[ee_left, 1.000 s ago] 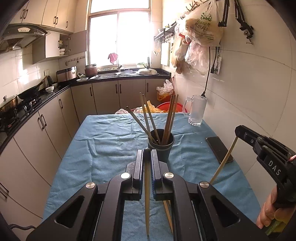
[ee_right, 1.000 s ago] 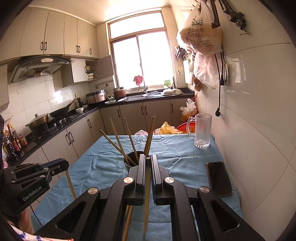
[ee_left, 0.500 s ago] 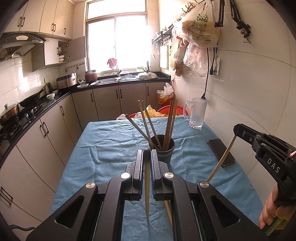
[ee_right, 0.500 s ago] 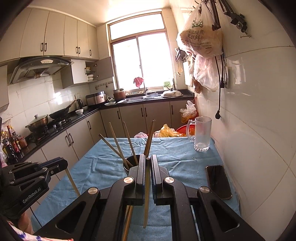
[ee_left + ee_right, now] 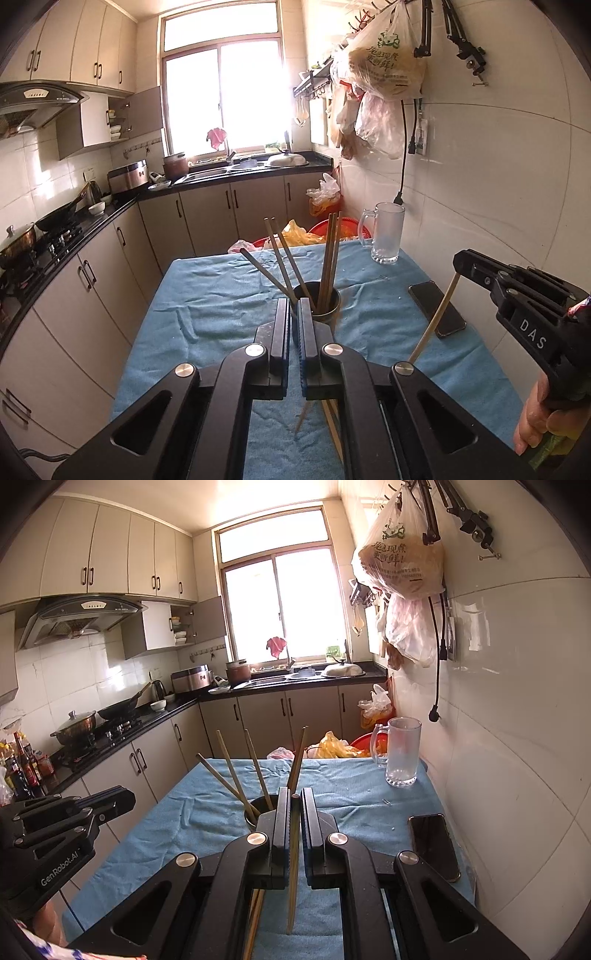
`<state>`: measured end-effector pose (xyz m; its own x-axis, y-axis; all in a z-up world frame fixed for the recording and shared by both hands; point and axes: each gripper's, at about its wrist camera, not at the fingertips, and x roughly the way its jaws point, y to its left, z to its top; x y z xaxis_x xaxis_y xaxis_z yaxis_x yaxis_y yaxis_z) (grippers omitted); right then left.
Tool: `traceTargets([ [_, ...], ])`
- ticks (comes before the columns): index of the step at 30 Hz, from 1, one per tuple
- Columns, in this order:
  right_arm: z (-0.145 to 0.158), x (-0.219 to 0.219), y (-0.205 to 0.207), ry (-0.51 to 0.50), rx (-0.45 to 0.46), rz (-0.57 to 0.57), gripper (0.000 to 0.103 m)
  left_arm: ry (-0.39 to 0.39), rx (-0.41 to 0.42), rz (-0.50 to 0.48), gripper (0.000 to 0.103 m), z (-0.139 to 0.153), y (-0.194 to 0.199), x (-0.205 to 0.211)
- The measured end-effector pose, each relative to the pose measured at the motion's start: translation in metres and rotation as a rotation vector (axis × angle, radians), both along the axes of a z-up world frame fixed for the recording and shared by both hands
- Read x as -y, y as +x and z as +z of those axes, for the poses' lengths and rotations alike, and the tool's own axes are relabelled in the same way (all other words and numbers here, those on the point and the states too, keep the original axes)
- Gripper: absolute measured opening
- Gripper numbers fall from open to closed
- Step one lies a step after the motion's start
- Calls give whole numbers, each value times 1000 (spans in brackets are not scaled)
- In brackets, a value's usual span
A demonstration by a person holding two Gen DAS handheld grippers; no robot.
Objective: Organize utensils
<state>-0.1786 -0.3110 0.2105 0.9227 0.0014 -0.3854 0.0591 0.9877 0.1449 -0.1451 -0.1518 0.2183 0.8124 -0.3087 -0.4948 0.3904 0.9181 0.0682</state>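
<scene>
This is a lived-in home kitchen. At left a range hood [image 5: 79,614] hangs over a gas stove [image 5: 110,727] with a wok [image 5: 120,709] and a lidded pot [image 5: 74,727], beige cabinets [image 5: 110,565] line the walls, and a sink [image 5: 269,679] sits under the window [image 5: 280,613] at centre. Plastic bags [image 5: 402,554] hang on the tiled wall at upper right, and sauce bottles [image 5: 22,764] stand at far left.

Blue cloth [image 5: 221,295]: dark cup [image 5: 323,304] holding chopsticks [image 5: 330,254], centre; glass mug [image 5: 386,236] far right; phone [image 5: 436,308] right. Right gripper [image 5: 460,267] clamping one chopstick [image 5: 437,319].
</scene>
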Motion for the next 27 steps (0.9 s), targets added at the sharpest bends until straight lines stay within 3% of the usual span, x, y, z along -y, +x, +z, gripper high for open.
traceTargets([
  [4,-5,3,2,8,-19,-5,5,1,-18,2,4,-3,5,1],
  [12,-25,46,7,111,-74,-55,6,27,-185,-85,6,-47,35,15],
  [17,-39,83,14,176,-113,-114,6,90,-298,-147,6,-93,65,46],
  [22,-59,121,22,263,-149,-155,7,170,-352,-226,6,-130,86,92],
  [27,-69,140,28,286,-160,-172,7,275,-390,-286,6,-166,105,143],
])
